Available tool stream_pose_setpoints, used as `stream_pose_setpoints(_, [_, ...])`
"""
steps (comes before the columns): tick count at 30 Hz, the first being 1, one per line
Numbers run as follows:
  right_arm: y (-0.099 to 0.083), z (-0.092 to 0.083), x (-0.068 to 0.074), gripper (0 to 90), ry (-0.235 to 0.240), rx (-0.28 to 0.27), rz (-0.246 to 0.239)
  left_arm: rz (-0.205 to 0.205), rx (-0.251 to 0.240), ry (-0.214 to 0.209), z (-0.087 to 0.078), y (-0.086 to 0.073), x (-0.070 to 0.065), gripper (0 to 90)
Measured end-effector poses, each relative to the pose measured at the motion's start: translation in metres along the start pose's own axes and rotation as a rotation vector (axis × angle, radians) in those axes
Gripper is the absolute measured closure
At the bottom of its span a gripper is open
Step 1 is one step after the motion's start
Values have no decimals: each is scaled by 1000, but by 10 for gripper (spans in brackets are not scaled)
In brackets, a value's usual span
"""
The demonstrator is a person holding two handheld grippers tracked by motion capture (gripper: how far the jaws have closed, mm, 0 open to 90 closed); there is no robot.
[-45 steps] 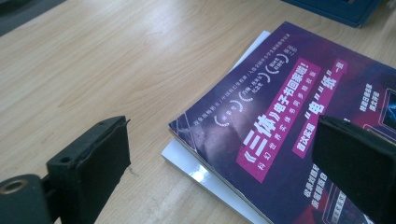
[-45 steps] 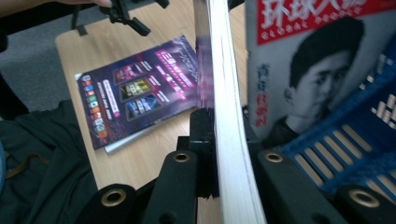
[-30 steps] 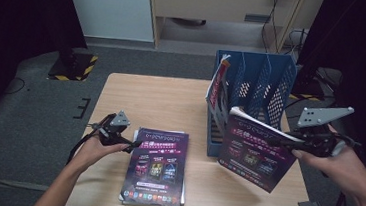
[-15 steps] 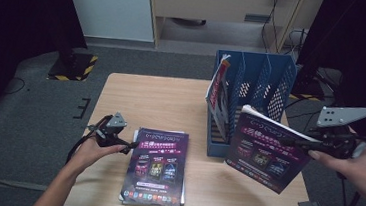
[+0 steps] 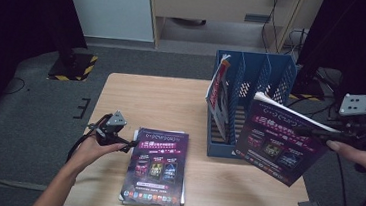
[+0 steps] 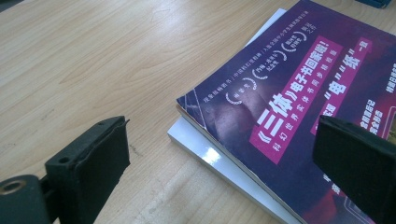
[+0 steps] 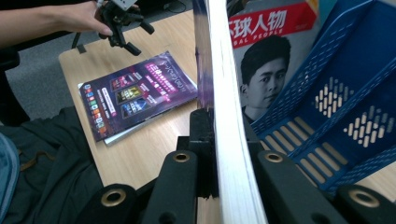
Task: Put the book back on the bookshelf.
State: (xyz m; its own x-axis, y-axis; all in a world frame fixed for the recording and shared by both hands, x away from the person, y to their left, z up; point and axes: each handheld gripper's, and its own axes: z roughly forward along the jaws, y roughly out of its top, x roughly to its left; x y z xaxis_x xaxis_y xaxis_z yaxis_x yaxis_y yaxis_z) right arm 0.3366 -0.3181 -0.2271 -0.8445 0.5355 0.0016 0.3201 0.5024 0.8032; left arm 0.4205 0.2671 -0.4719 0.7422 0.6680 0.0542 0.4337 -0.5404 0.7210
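Observation:
A purple magazine (image 5: pixel 280 141) hangs in the air just right of the blue file rack (image 5: pixel 253 79), with my right gripper (image 5: pixel 321 135) shut on its right edge. In the right gripper view the magazine's white page edge (image 7: pixel 229 140) runs up between the jaws of that gripper (image 7: pixel 219 130). A stack of magazines with a matching purple cover (image 5: pixel 157 168) lies flat at the table's front. My left gripper (image 5: pixel 123 143) rests open at the stack's near-left corner, and one jaw stands over the cover (image 6: pixel 280 107).
A red-and-white magazine (image 5: pixel 218 93) stands upright in the rack's left slot, and its cover with a portrait (image 7: pixel 271 51) shows in the right gripper view. Bare wooden tabletop (image 5: pixel 151 100) lies left of the rack. A small grey tag (image 5: pixel 308 205) lies near the front right corner.
My right gripper has lifted the purple magazine higher and carried it to the right. The left hand and the stack have stayed put.

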Motion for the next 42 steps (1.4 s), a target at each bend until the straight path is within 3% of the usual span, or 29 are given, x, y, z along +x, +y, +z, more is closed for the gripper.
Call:
stream_pose_setpoints(10, [25, -2, -26, 829, -14, 4, 2, 10, 28, 6, 3, -1, 5, 35])
stream_pose_setpoints(18, [44, 11, -52, 829, -14, 15, 3, -20, -7, 27, -8, -5, 14, 36])
stream_pose_setpoints(26, [46, 23, -75, 829, -35, 15, 24, -59, -10, 39, -14, -21, 24, 36])
stream_pose_setpoints(38, [42, 36, -86, 829, -60, 26, 55, -89, -20, 31, -14, -31, 26, 36])
stream_pose_setpoints(42, [42, 37, -86, 829, -80, 21, 56, -74, -19, 39, -15, -31, 26, 36])
